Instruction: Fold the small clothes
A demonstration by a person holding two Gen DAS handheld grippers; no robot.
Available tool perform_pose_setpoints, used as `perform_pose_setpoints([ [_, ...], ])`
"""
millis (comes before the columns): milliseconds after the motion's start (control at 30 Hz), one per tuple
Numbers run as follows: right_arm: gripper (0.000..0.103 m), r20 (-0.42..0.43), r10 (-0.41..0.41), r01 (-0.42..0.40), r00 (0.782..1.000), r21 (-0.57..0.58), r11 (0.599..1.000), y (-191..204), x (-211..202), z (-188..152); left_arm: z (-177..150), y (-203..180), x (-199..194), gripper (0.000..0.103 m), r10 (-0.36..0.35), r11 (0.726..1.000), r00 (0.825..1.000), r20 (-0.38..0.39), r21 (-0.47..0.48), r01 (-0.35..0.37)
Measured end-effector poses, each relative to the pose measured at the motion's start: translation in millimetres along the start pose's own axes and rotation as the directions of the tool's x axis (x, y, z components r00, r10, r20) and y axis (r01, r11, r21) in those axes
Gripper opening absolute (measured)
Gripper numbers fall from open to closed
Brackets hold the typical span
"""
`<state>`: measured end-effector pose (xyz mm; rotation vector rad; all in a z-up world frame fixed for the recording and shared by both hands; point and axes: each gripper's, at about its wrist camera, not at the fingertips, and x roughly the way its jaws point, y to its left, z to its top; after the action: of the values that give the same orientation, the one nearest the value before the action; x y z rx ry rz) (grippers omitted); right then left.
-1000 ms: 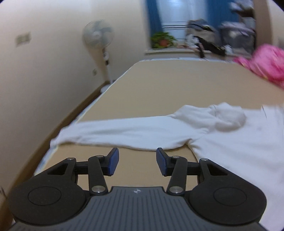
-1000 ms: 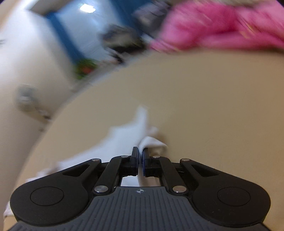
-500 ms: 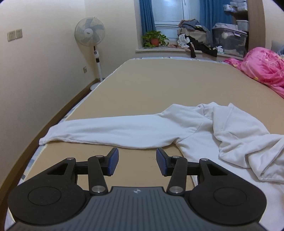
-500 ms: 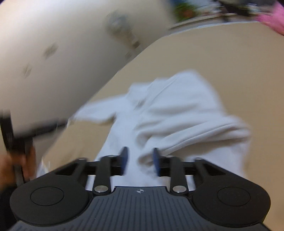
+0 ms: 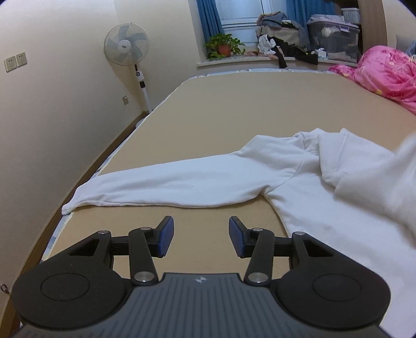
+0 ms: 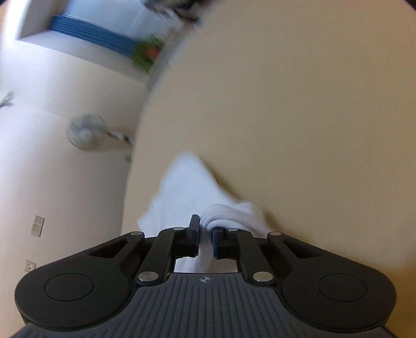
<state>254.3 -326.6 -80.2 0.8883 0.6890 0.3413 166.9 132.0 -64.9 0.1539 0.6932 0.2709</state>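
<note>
Bedroom with a tan bed (image 5: pixel 234 109), fan (image 5: pixel 126 48) by the wall, pink quilt (image 5: pixel 384 72) at the far side. White hoodie (image 5: pixel 325 187) lies on the bed, one sleeve (image 5: pixel 166 187) stretched flat. Left gripper (image 5: pixel 200 238) hangs over bare bed, fingers apart and empty. Right gripper (image 6: pixel 206 238) just closed, its fingers pinching a fold of hoodie.

Cream walls (image 5: pixel 57 109) close in on the left, with two pale switch plates (image 5: pixel 15 62) set side by side. A white pedestal fan (image 5: pixel 127 48) stands on the floor by the far left corner of the broad tan bed (image 5: pixel 247 104). Beyond the bed's far edge a window sill (image 5: pixel 234 60) carries a potted plant (image 5: pixel 224 45), heaped clothes (image 5: pixel 279 27) and a clear storage box (image 5: pixel 334 36), framed by blue curtains (image 5: pixel 208 20). A bright pink quilt (image 5: pixel 384 74) is bunched at the bed's far right edge. The light is soft and warm.
</note>
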Motion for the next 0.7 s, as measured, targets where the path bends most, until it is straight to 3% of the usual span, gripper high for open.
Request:
perform_pose_setpoints([
  [33,0.008,0.095,0.013,-0.005,0.995,-0.082,0.997,9,-16,15,0,-1,1,0.052,0.004,1.0,1.0,-0.003,0.005,-0.004],
  [100,0.008,0.322,0.027,0.053,0.946,-0.238,0.97,18,-58,44,-1,-2,3,0.052,0.01,1.0,1.0,-0.008,0.016,-0.01],
  [133,0.008,0.414,0.027,0.089,0.91,-0.259,0.962,13,-74,54,-1,-3,4,0.052,0.013,1.0,1.0,-0.01,0.023,-0.012],
  [200,0.008,0.593,-0.034,0.211,0.804,-0.233,0.949,-16,-109,77,-2,-5,5,0.052,0.015,0.999,1.0,-0.01,0.037,-0.014],
  [267,0.009,0.676,-0.226,0.416,0.701,-0.13,0.9,-64,-127,98,-3,-6,6,0.052,0.016,0.999,1.0,-0.011,0.047,-0.015],
  [300,0.012,0.652,-0.34,0.486,0.678,-0.051,0.872,-95,-130,108,-3,-6,7,0.052,0.016,0.999,1.0,-0.014,0.05,-0.015],
  [333,0.018,0.589,-0.429,0.514,0.684,0.028,0.858,-132,-129,115,-3,-6,8,0.052,0.016,0.999,1.0,-0.017,0.052,-0.015],
  [367,0.019,0.489,-0.502,0.525,0.713,0.101,0.845,-174,-126,118,-4,-6,9,0.052,0.016,0.998,1.0,-0.021,0.053,-0.015],
  [400,0.021,0.387,-0.568,0.553,0.726,0.163,0.817,-207,-125,117,-4,-5,10,0.052,0.017,0.998,1.0,-0.024,0.056,-0.016],
  [433,0.022,0.324,-0.623,0.586,0.712,0.214,0.781,-230,-129,112,-4,-6,11,0.052,0.016,0.998,1.0,-0.025,0.059,-0.015],
  [533,0.028,0.349,-0.539,0.494,0.766,0.217,0.842,-246,-150,107,-4,-6,14,0.052,0.015,0.998,1.0,-0.024,0.069,-0.014],
  [633,0.047,0.395,-0.494,0.424,0.775,0.254,0.869,-251,-177,107,-5,-8,17,0.052,0.019,0.996,0.999,-0.027,0.082,-0.017],
  [700,0.048,0.404,-0.465,0.35,0.788,0.328,0.877,-265,-177,112,-6,-11,18,0.052,0.025,0.995,0.999,-0.028,0.098,-0.022],
])
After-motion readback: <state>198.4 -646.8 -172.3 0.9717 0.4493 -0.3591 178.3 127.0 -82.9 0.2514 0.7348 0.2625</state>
